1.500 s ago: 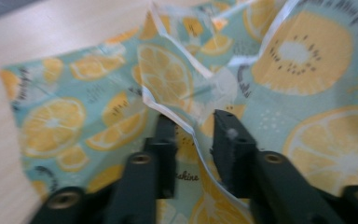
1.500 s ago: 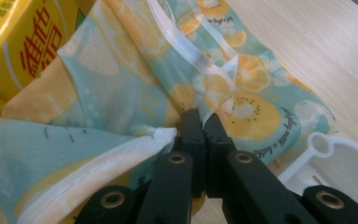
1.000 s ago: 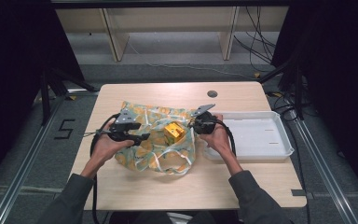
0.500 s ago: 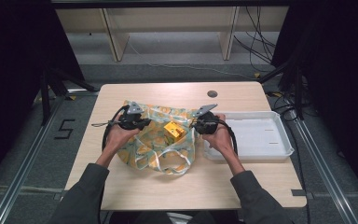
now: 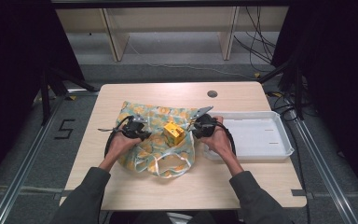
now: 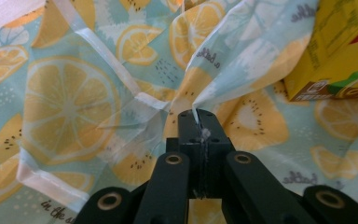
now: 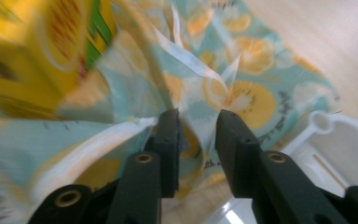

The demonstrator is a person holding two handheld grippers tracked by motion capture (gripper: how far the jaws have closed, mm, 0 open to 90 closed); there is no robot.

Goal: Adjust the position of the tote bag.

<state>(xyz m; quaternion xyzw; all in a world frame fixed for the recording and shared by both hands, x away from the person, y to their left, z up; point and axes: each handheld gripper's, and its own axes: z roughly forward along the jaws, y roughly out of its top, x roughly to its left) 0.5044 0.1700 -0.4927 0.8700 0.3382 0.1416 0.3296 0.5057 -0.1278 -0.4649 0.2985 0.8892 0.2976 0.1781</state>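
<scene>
From above, the lemon-print bag (image 5: 161,140) lay mid-table between the left gripper (image 5: 142,134) and right gripper (image 5: 196,126), a yellow carton (image 5: 173,133) on it, a white tray (image 5: 256,137) at its right. The left gripper view showed jaws clamped on the bag's fold. In the right gripper view, jaws stood parted around fabric.

Person's wearing dark grey long sleeves (image 5: 86,193), gripping two black grippers, left (image 5: 140,132) & right (image 5: 196,125), w/ brass-coloured rivets, black cables looping, flat black jaws.
</scene>
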